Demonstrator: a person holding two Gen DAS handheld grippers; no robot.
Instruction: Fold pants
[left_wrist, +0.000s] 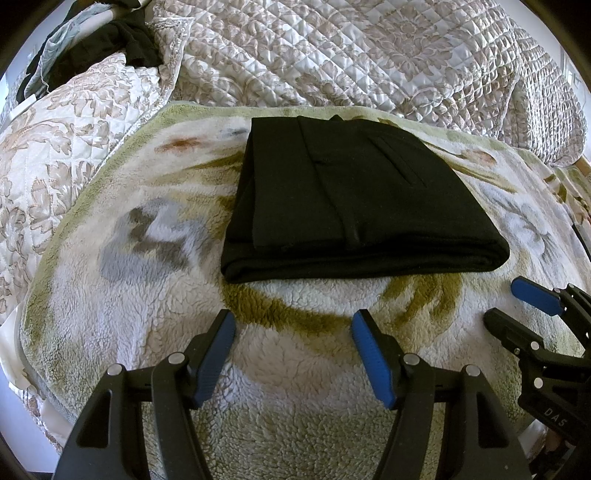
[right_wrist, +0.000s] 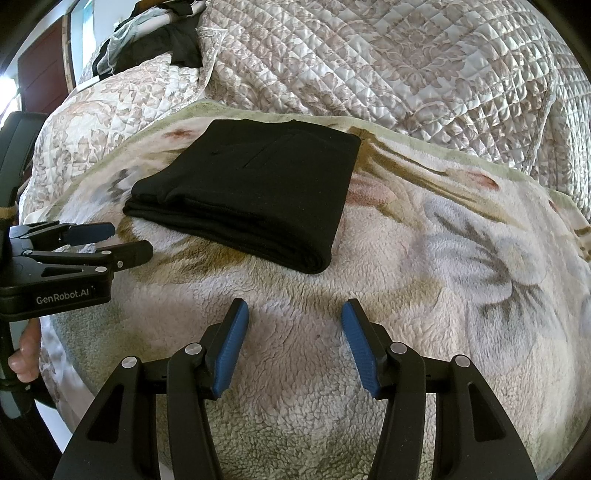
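Two grippers hovered empty | left gripper (left_wrist: 293, 334) jaws spread wide, folded black fabric pants (left_wrist: 354, 199) lay just ahead on fleecy floral blanket (left_wrist: 147, 280), folded edge running across the jaws | right gripper (right_wrist: 294, 326) jaws likewise apart, pants ahead-left, farther off; fold looked complete

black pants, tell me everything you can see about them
The black pants are folded into a compact, roughly rectangular stack of several layers, lying flat on the fleecy floral blanket. The cloth looks like a matte, fine knit. A slit pocket and seam lines show on the top layer, and the layered fold edges face the cameras. Nothing grips them: the left tool and right tool are both open, short of the near edge, touching no cloth.
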